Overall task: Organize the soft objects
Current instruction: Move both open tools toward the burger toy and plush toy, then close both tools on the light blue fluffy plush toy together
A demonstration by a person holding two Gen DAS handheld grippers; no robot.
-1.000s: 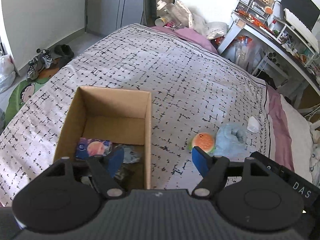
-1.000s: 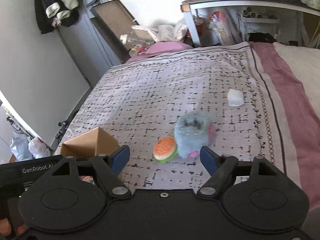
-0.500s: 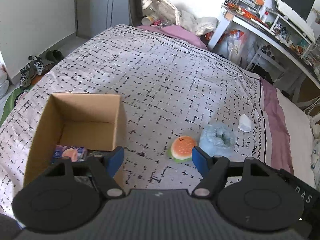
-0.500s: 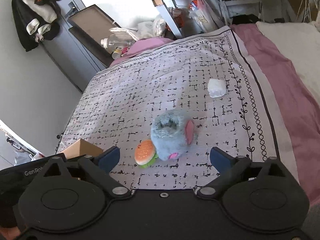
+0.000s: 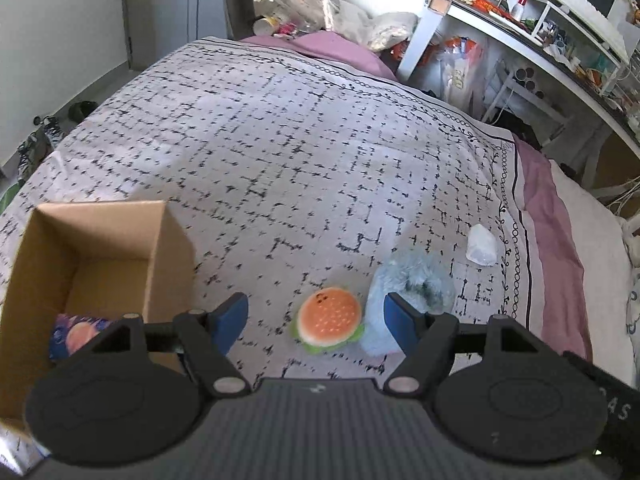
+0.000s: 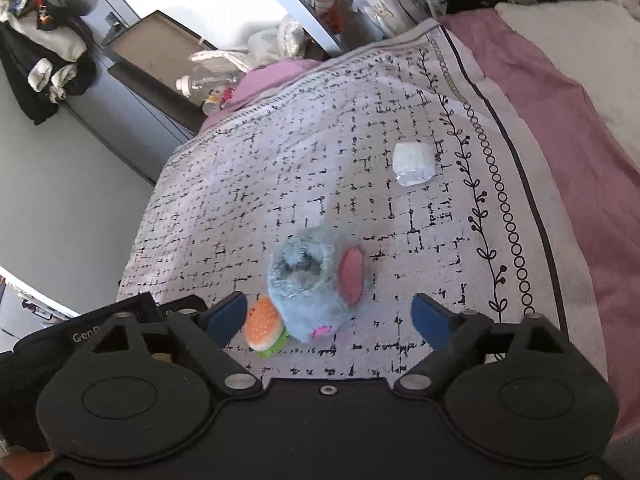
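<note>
A plush burger (image 5: 329, 319) lies on the patterned bedspread between the fingers of my open, empty left gripper (image 5: 316, 318). A fluffy blue slipper-like plush (image 5: 408, 292) touches it on the right. In the right wrist view the blue plush (image 6: 316, 280) with a pink ear sits between the fingers of my open, empty right gripper (image 6: 326, 320), with the burger (image 6: 264, 327) at its left. An open cardboard box (image 5: 92, 264) stands at the left with a colourful soft item (image 5: 78, 336) inside. A small white soft packet (image 5: 482, 245) lies further right; it also shows in the right wrist view (image 6: 413, 164).
The bedspread (image 5: 280, 152) covers most of the bed, with a pink sheet (image 5: 548, 216) along the right edge. A cluttered white desk (image 5: 540, 32) stands beyond the bed. Bottles and bags (image 5: 288, 4) sit at the bed's far end. Shoes (image 5: 36, 140) lie on the floor at left.
My left gripper moved right, from over the box to around the burger. My right gripper moved closer to the blue plush and tilted. Both stayed open.
</note>
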